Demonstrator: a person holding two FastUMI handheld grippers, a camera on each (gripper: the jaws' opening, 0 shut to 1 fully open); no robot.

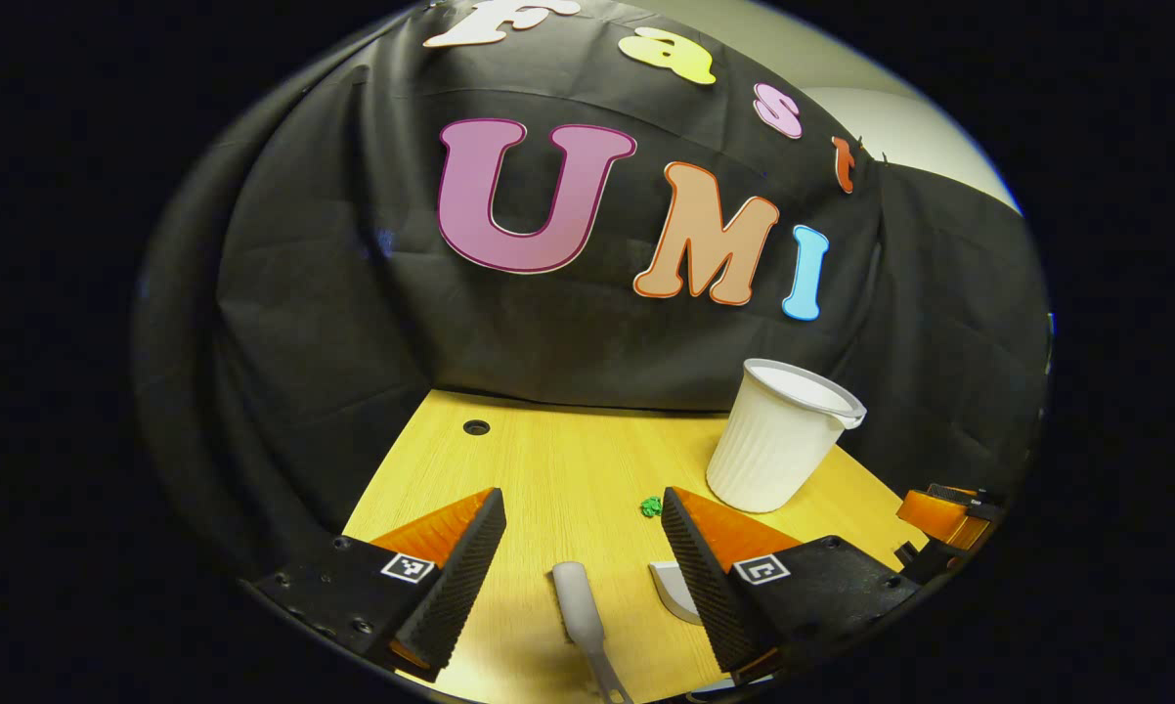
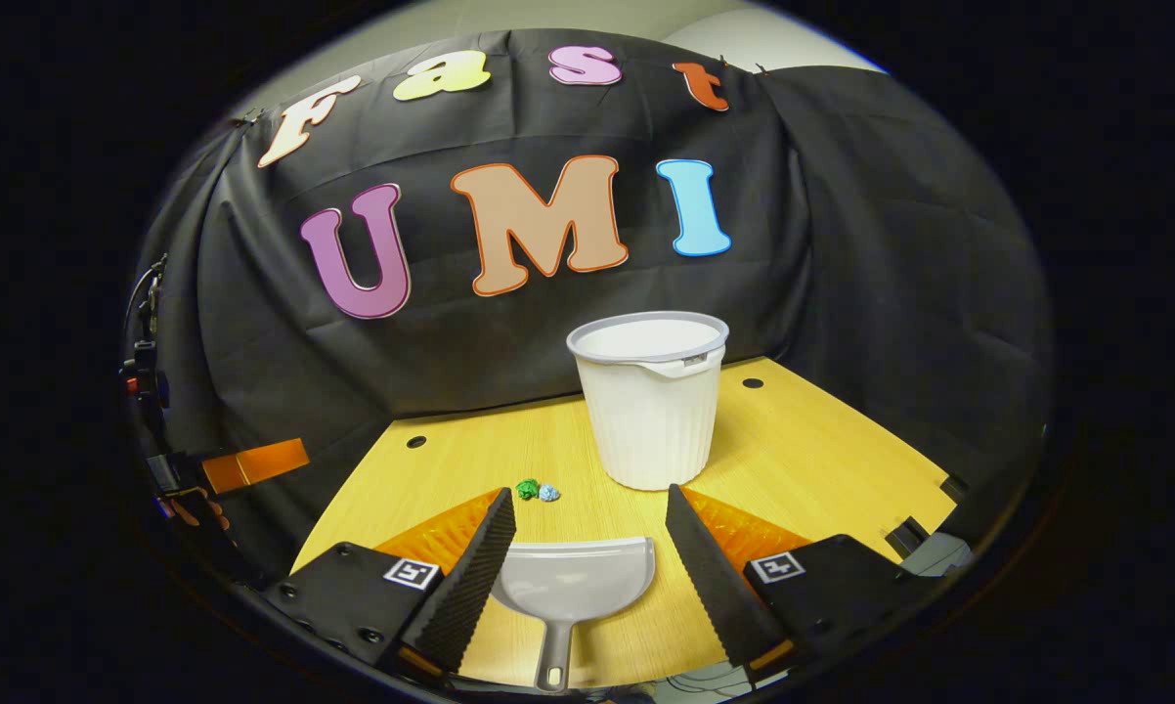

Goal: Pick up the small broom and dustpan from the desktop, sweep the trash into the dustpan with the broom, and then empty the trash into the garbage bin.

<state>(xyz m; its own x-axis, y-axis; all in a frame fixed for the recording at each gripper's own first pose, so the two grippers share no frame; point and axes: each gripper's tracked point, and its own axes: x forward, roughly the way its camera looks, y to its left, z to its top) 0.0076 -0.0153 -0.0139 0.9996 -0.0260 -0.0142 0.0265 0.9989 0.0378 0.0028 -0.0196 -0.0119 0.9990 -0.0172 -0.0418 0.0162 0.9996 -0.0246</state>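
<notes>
Grey dustpan point(image 2: 573, 582) flat on surface, handle toward camera; broom point(image 1: 582, 608) beside it; trash point(image 2: 537, 491) near upright white bin point(image 2: 652, 411).

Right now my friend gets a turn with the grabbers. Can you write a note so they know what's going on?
Left gripper: open, holding nothing, with the broom lying on the desk between its fingers.
Right gripper: open, holding nothing, with the dustpan lying flat on the desk between its fingers, handle pointing back toward the gripper.
Trash: small crumpled bits, green and blue, on the desk just past the dustpan, left of the bin.
Bin: upright near the back of the desk.
Done: nothing yet.
Left: grab broom and dustpan, sweep the bits in, tip them into the bin.
</notes>
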